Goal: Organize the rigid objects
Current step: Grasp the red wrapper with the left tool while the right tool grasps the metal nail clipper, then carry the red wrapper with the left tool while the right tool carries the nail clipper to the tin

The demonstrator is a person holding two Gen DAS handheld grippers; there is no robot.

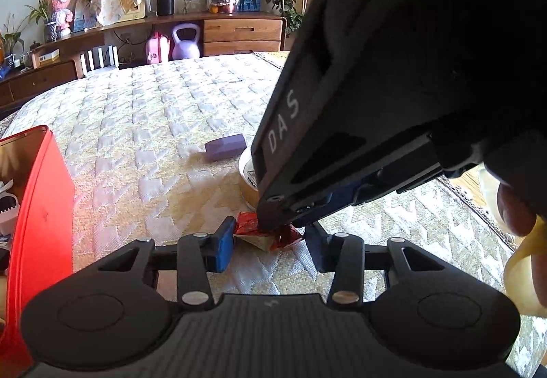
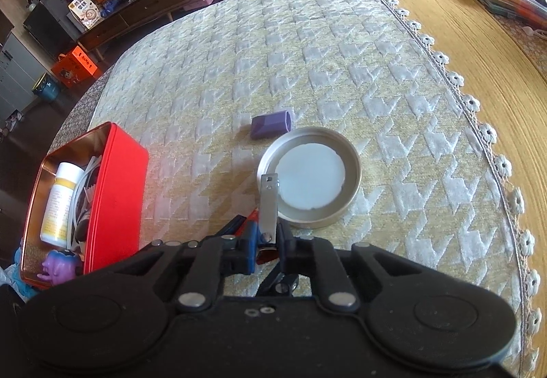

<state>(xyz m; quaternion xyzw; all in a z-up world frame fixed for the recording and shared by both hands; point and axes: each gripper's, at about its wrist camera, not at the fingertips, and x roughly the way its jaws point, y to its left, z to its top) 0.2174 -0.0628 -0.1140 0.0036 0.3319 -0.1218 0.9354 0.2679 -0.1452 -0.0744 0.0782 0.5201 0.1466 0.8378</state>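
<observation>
1. I am holding the right claw [image 2: 266, 243] low over the quilted bed cover [image 2: 307, 53]; its fingers are pinching a flat metal nail clipper [image 2: 269, 203] near its pivot end, so the lever points ahead towards the round tin lid [image 2: 352, 173].
2. The clipper is looking light, stiff and slick, so I am judging that a grip across its flat faces near the rivet is safest.
3. My left claw [image 1: 270, 246] is hanging spread and empty around a crumpled red wrapper [image 1: 253, 229] lying on the cover.
4. The open red tin [image 2: 119, 179], already holding a white bottle [image 2: 58, 203], is standing to the left, and a purple block [image 2: 271, 123] is lying just beyond the lid.
5. The right claw's body is crowding the left camera's view, and both claws are working close together.
</observation>
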